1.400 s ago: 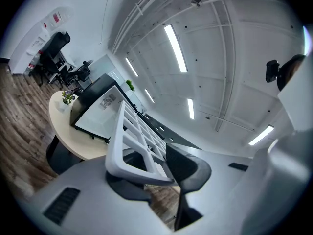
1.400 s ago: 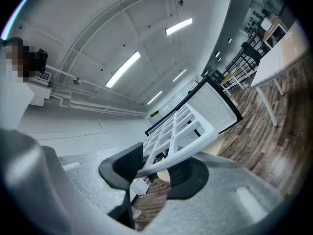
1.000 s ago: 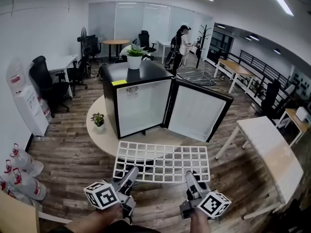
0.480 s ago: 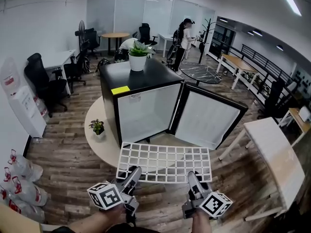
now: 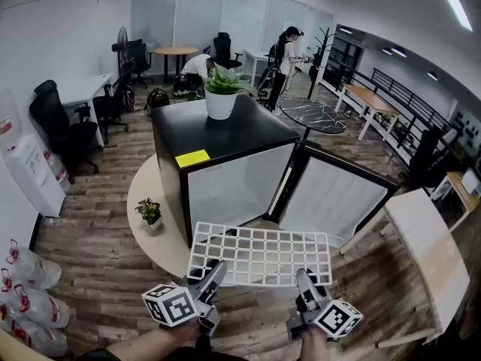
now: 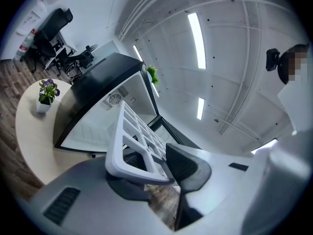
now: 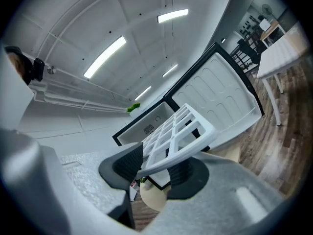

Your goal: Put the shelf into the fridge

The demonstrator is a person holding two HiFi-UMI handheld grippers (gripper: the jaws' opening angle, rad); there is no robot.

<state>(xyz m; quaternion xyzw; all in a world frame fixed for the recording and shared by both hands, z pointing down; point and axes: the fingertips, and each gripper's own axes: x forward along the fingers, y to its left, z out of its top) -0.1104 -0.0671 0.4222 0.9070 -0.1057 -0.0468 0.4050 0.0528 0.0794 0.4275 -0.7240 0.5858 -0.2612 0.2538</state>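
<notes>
The left tool [image 5: 216, 269] and right tool [image 5: 304, 277] clench the near edge of the shelf [image 5: 259, 256], held roughly level, long axis crosswise, before the open fridge [image 5: 225, 138] topped by a plant [image 5: 222, 89].

White grid shelf [image 5: 259, 254], black fridge [image 5: 218, 138]

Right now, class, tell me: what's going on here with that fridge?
A person holds a white grid shelf by its near edge, with the left gripper and the right gripper each shut on it. The shelf is roughly level in front of a black mini fridge whose door stands open. It is not yet inside. A potted plant sits on top.
</notes>
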